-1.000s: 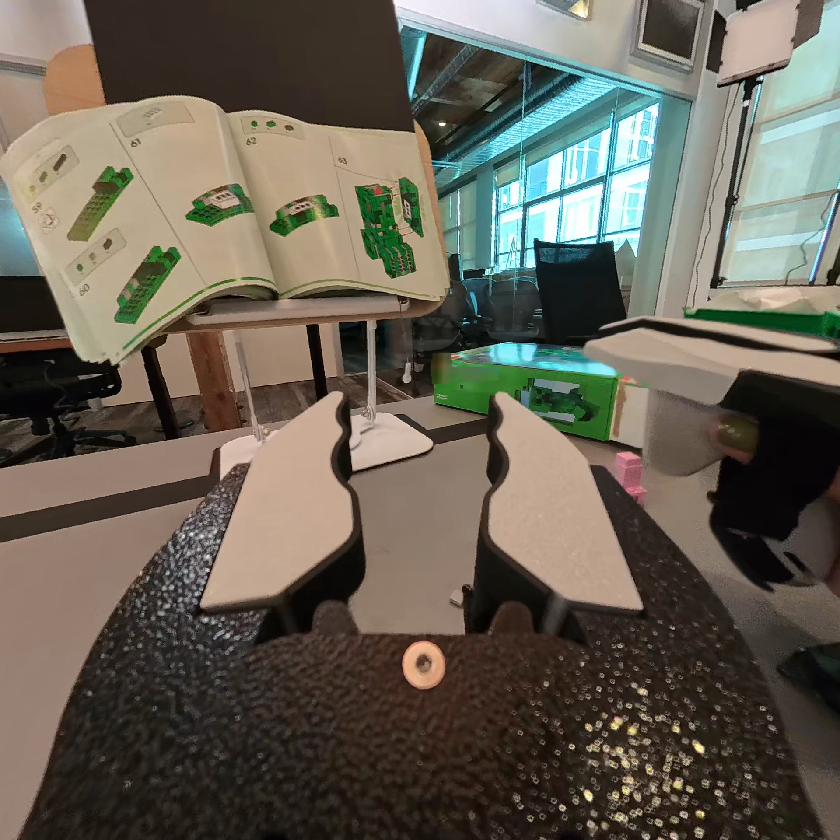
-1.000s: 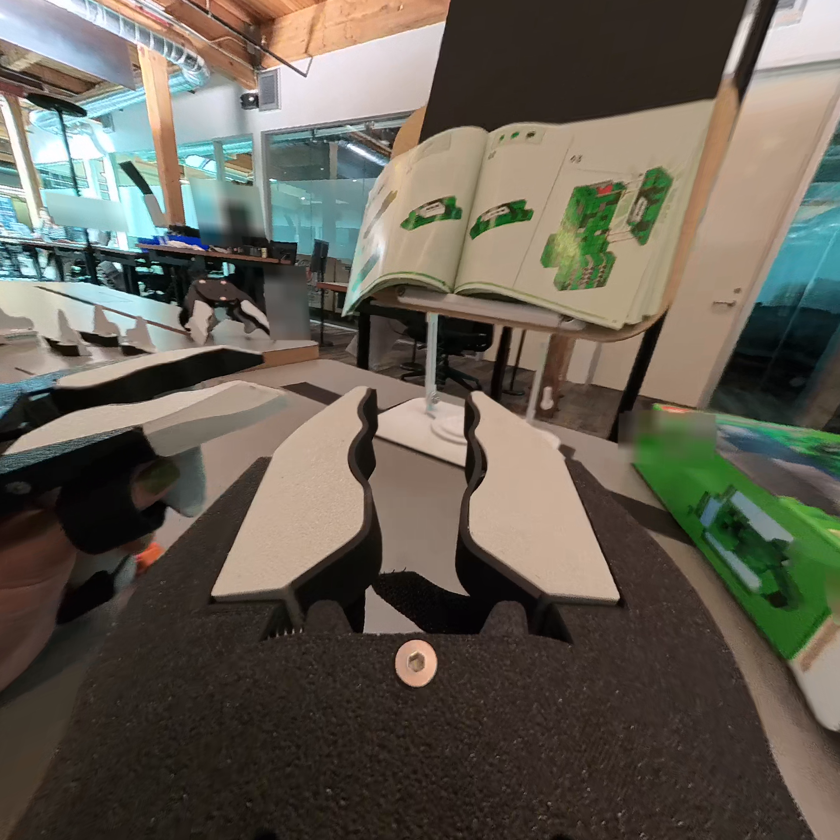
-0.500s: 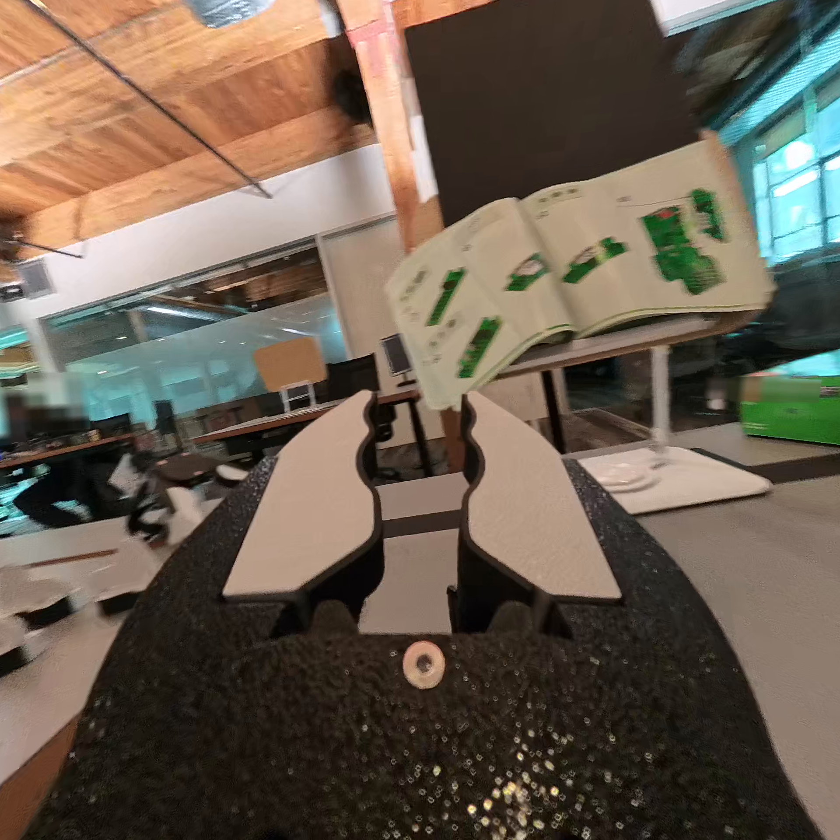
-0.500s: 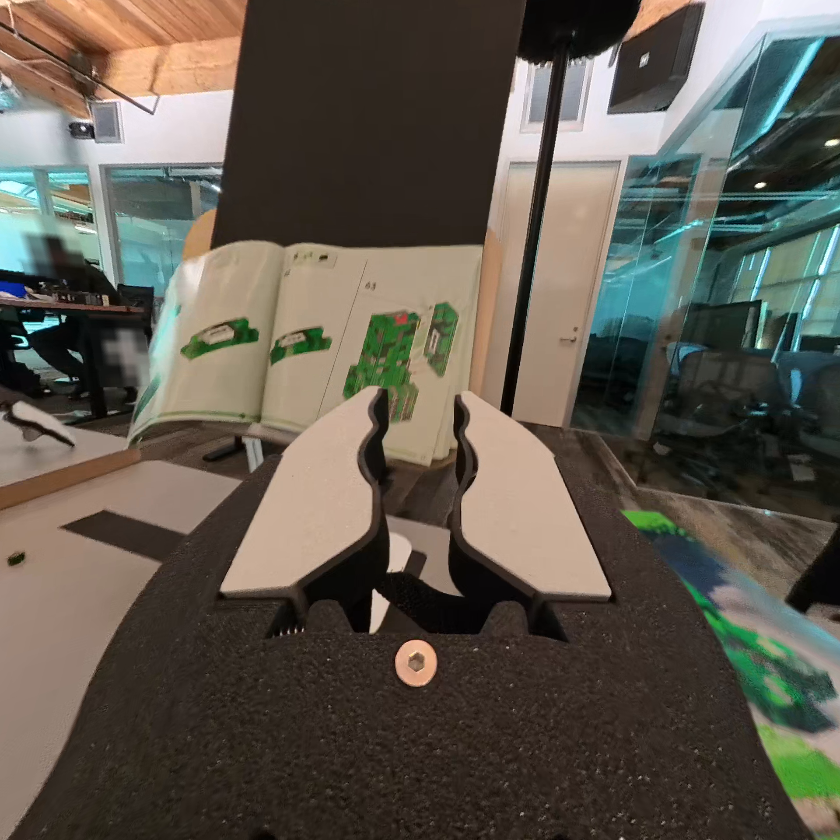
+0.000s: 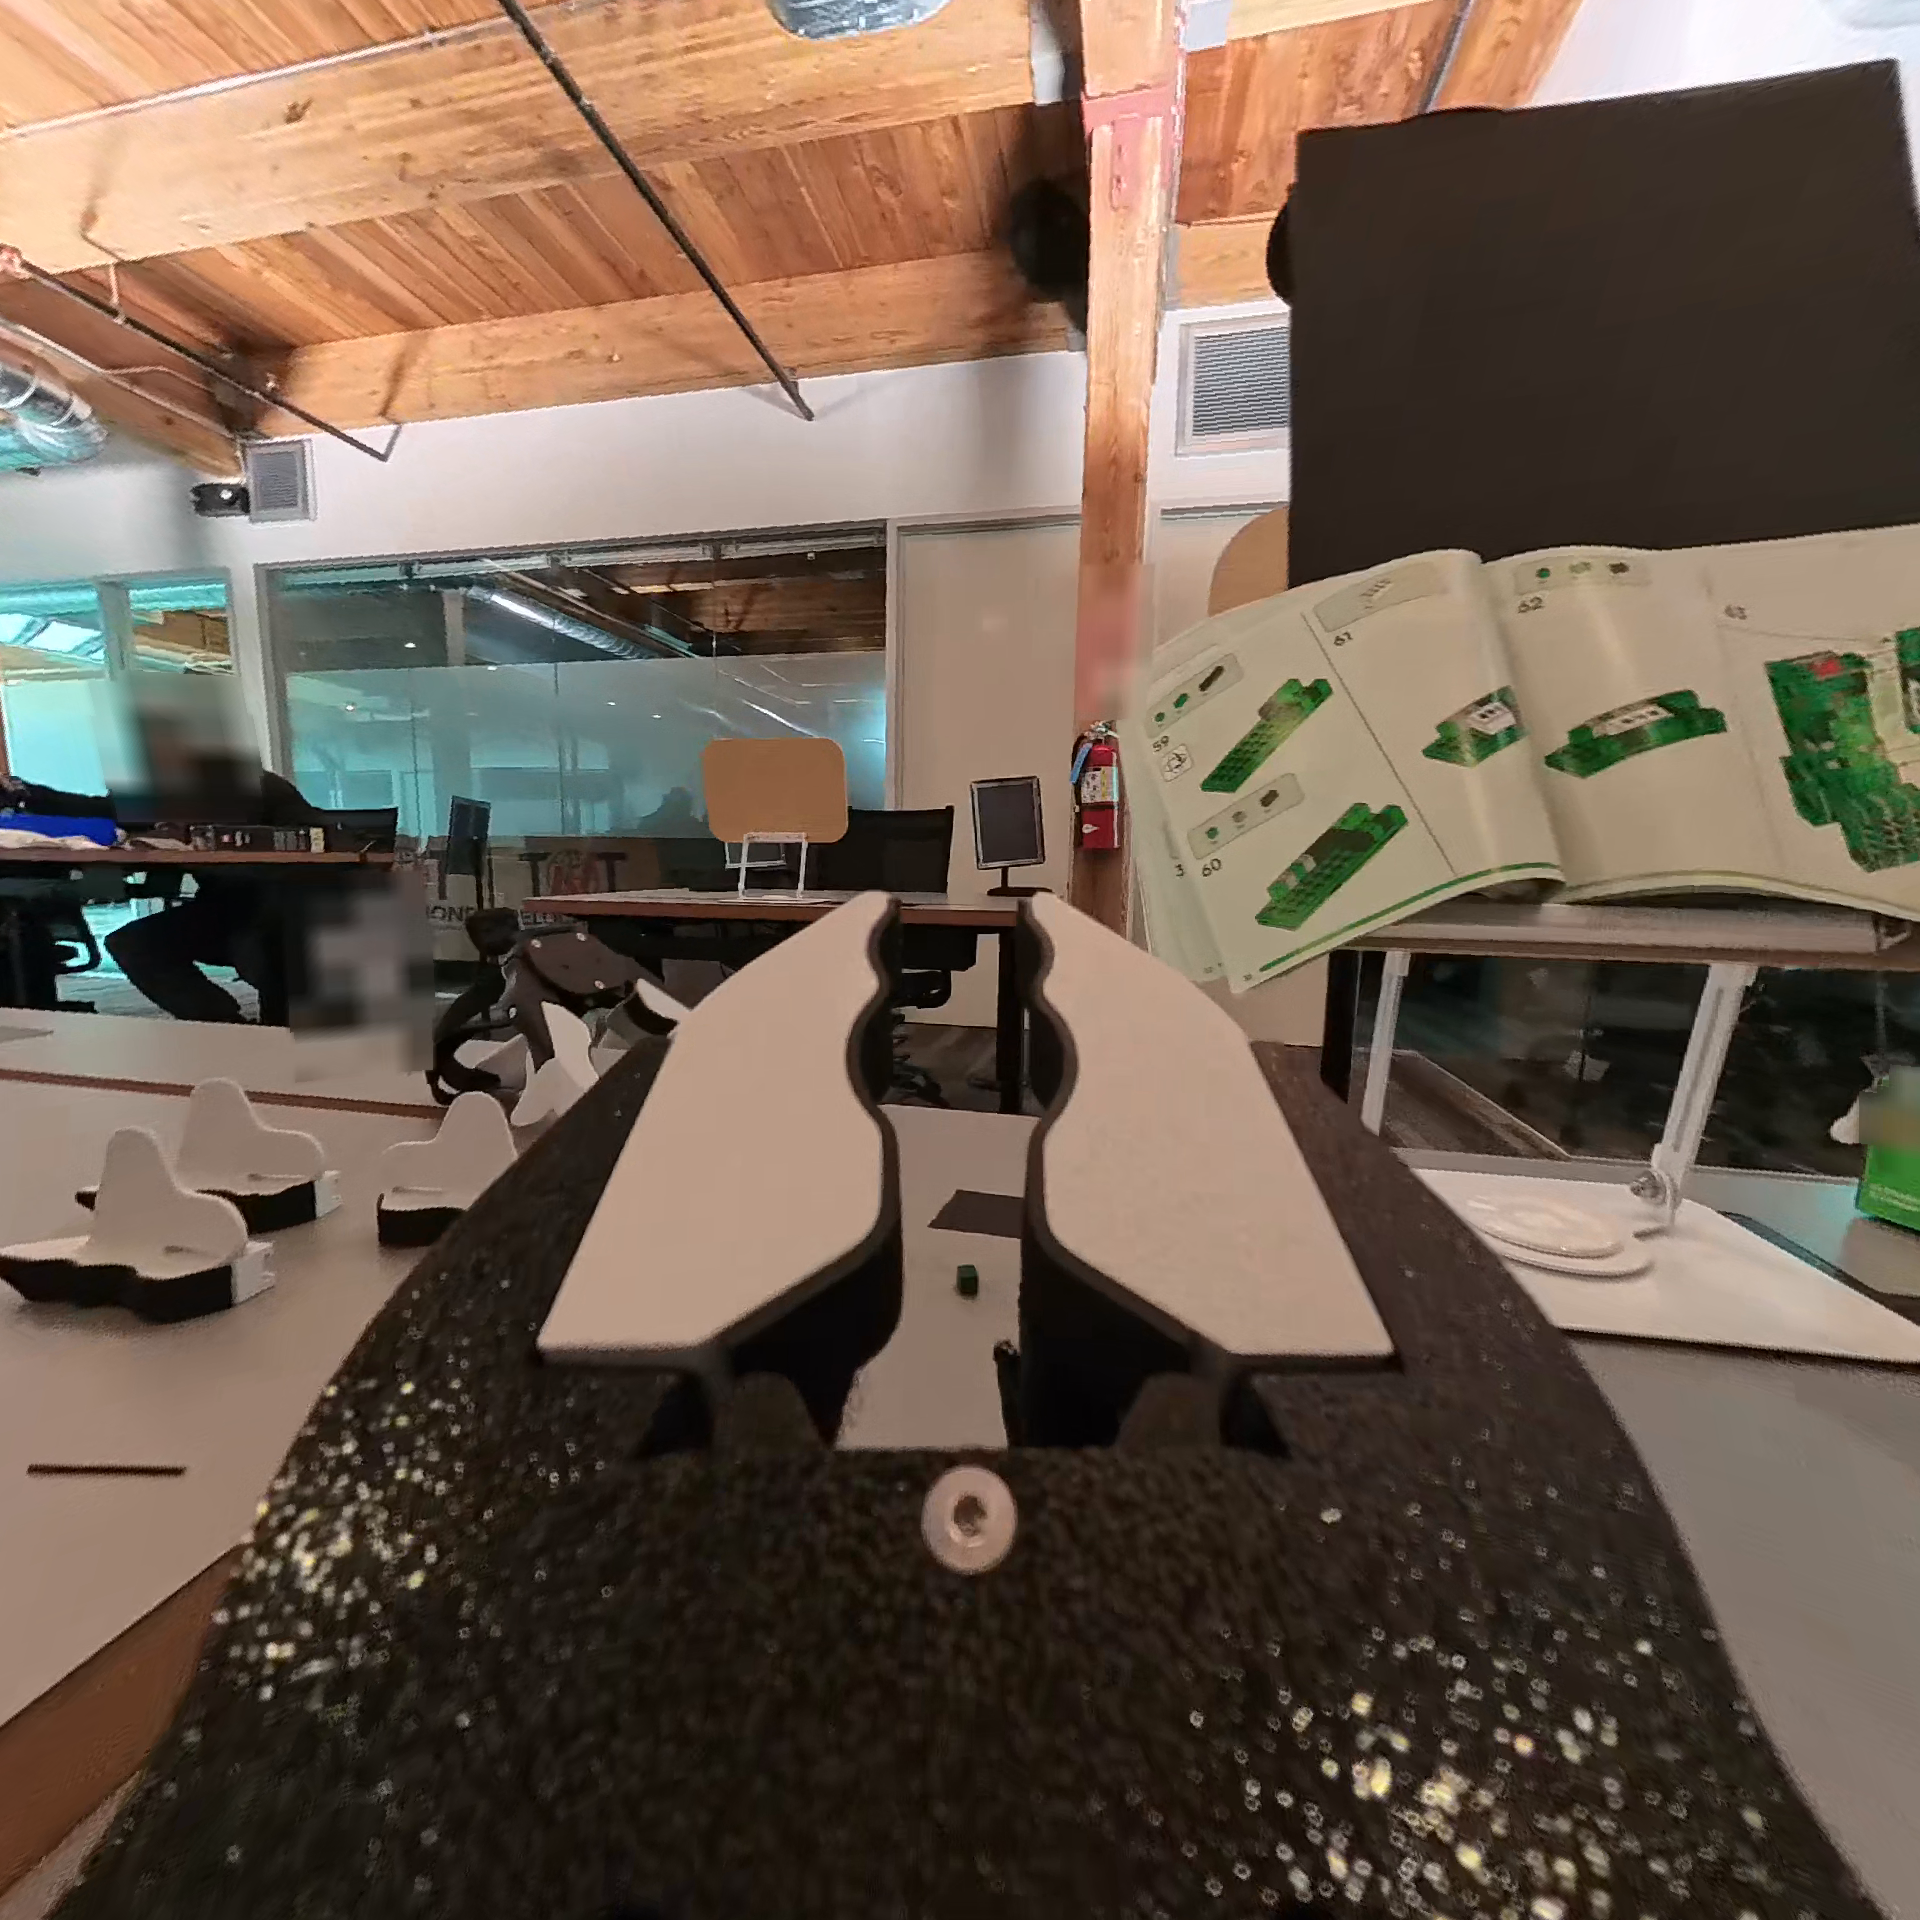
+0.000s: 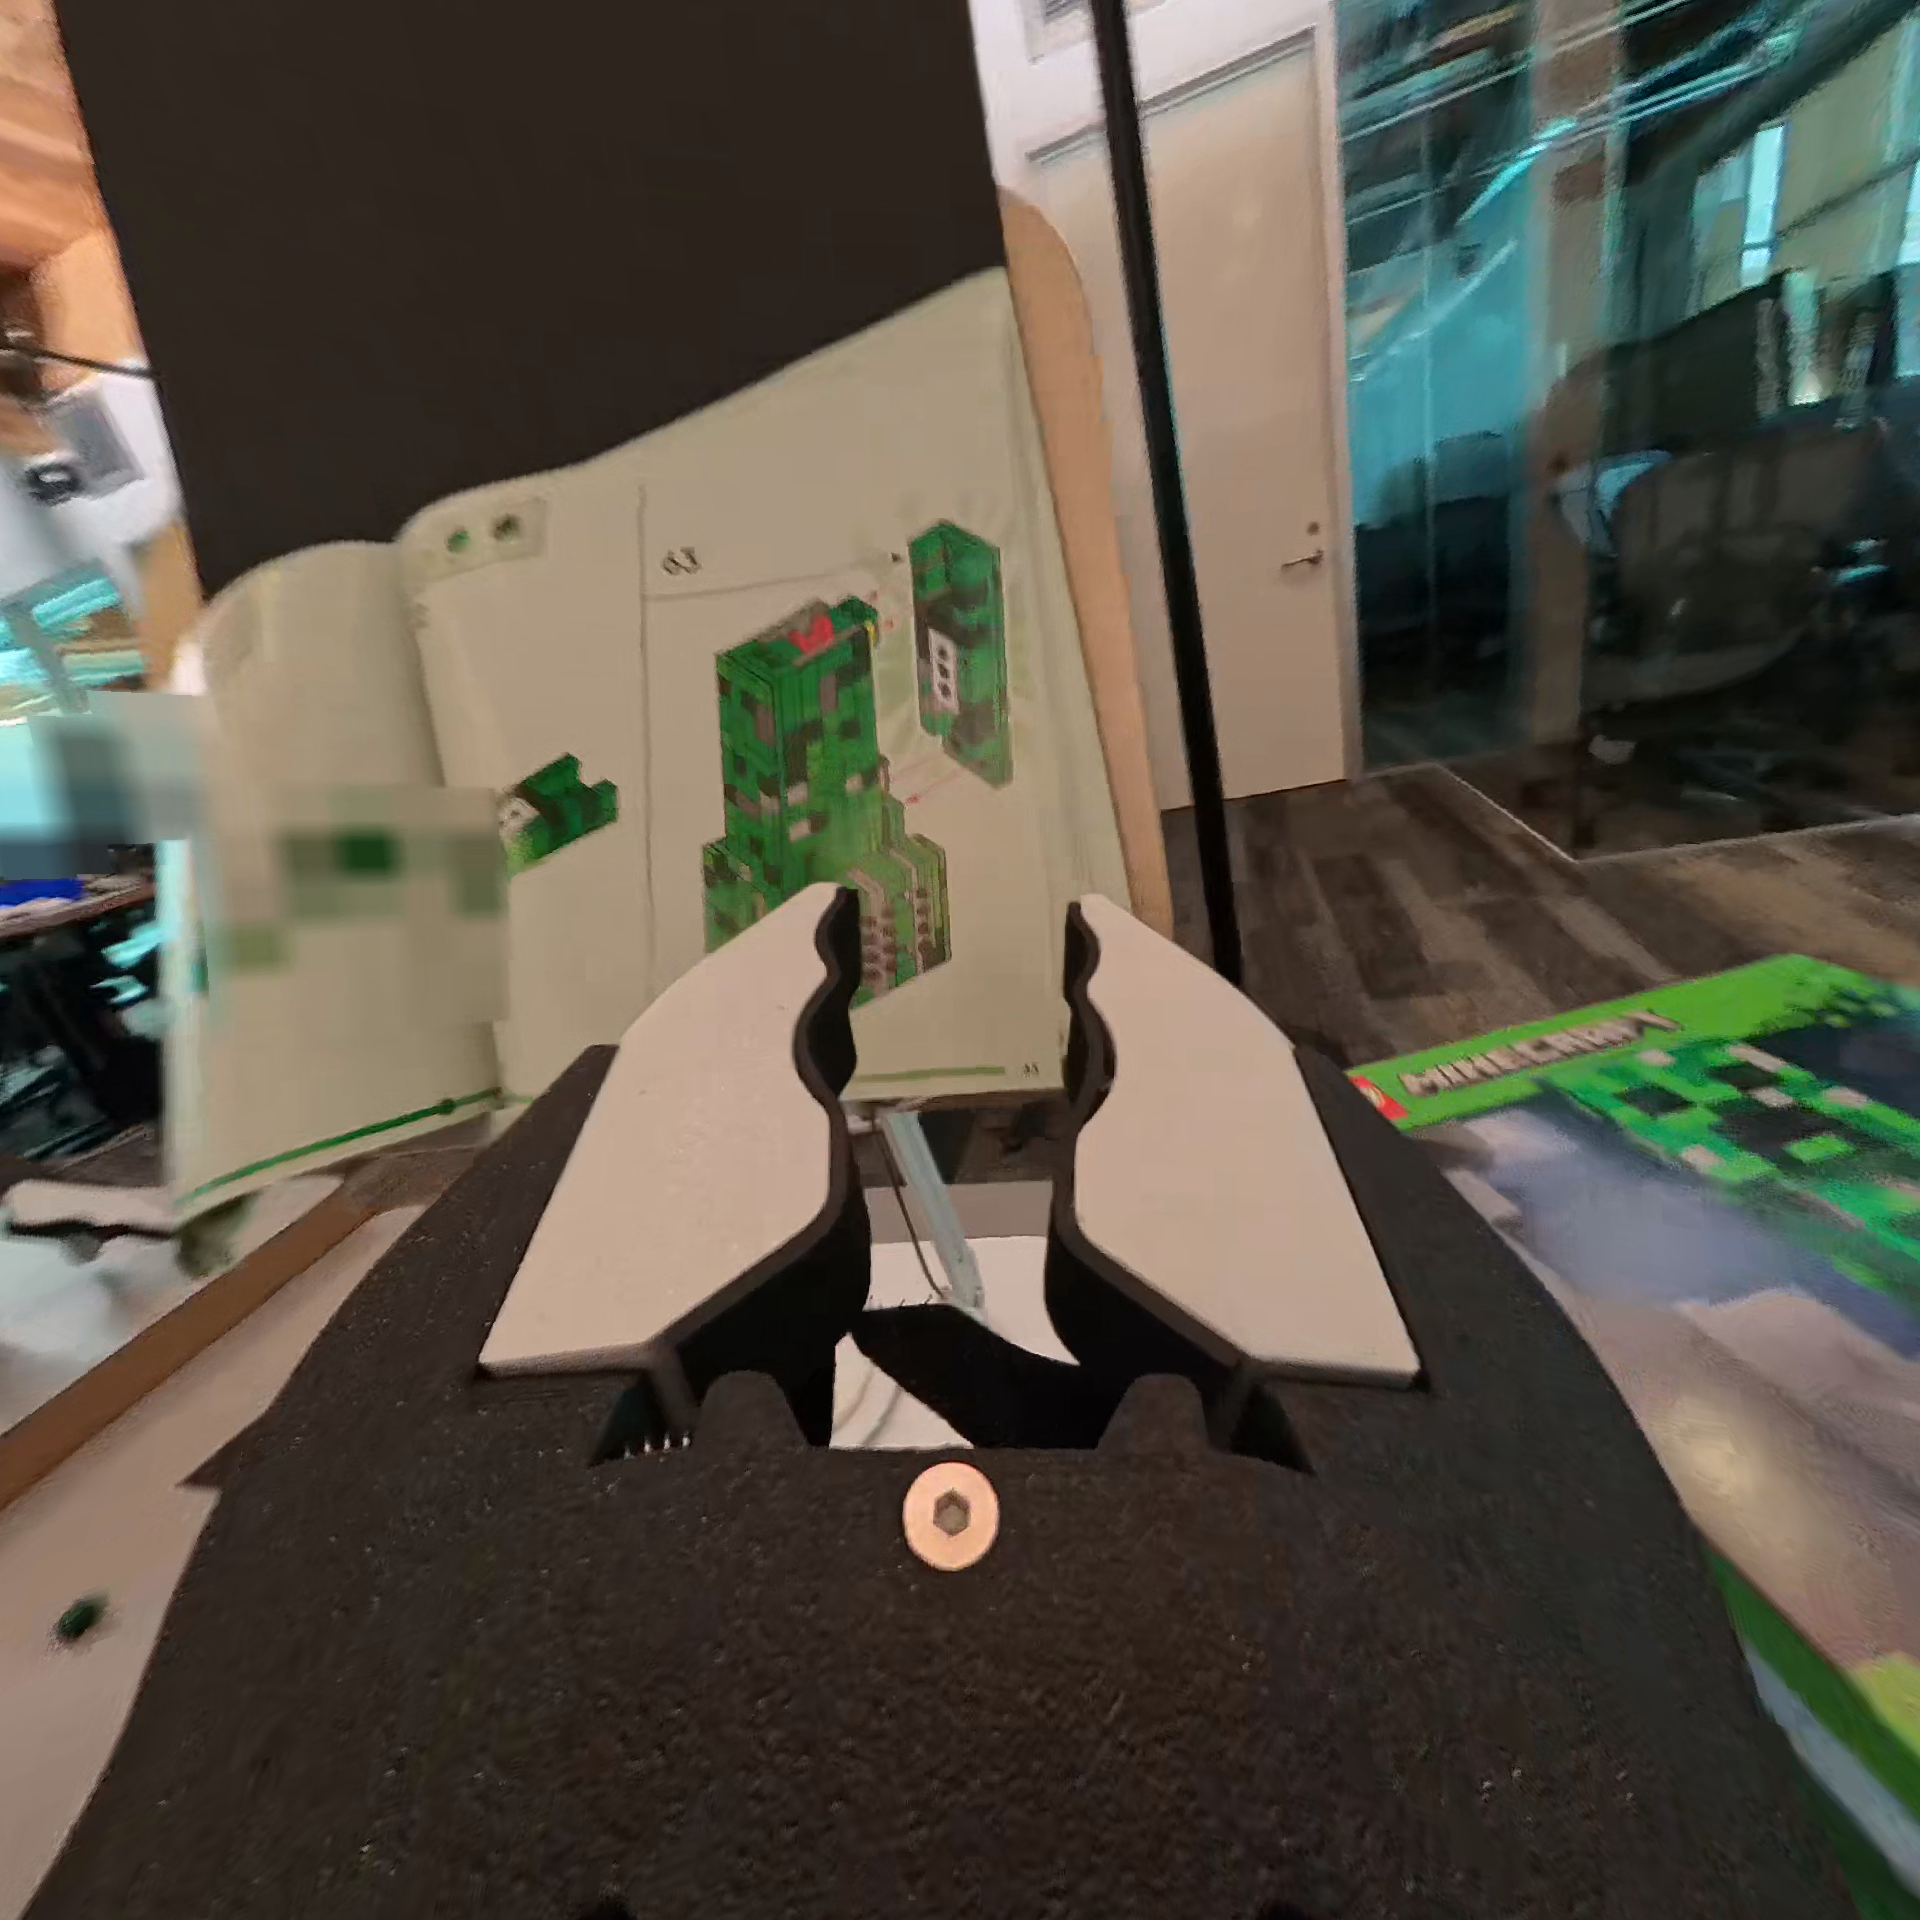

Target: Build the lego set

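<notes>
My left gripper [image 5: 956, 909] is open and empty, raised above the grey table [image 5: 156, 1392]. A tiny green lego piece [image 5: 967, 1284] lies on the table, seen between its fingers. My right gripper [image 6: 961, 909] is open and empty, pointing at the open instruction booklet [image 6: 665, 790] on its stand. The booklet also shows at the right of the left wrist view [image 5: 1507, 748]. The green lego box [image 6: 1704, 1174] lies on the table to the right of my right gripper. Another small green piece [image 6: 78, 1618] lies on the table at the left of the right wrist view.
Several spare white gripper fingers [image 5: 177, 1226] lie on the table at the left. The white base of the booklet stand [image 5: 1621, 1278] sits at the right. A black pole [image 6: 1164, 499] stands behind the booklet. Desks, chairs and a seated person [image 5: 197, 883] are far behind. Left tips to right tips: about 45 centimeters.
Both grippers have swung and tilted upward: the left turned left, so the booklet slid to the right of its view; the right turned right, toward the booklet and box, and opened a little wider.
</notes>
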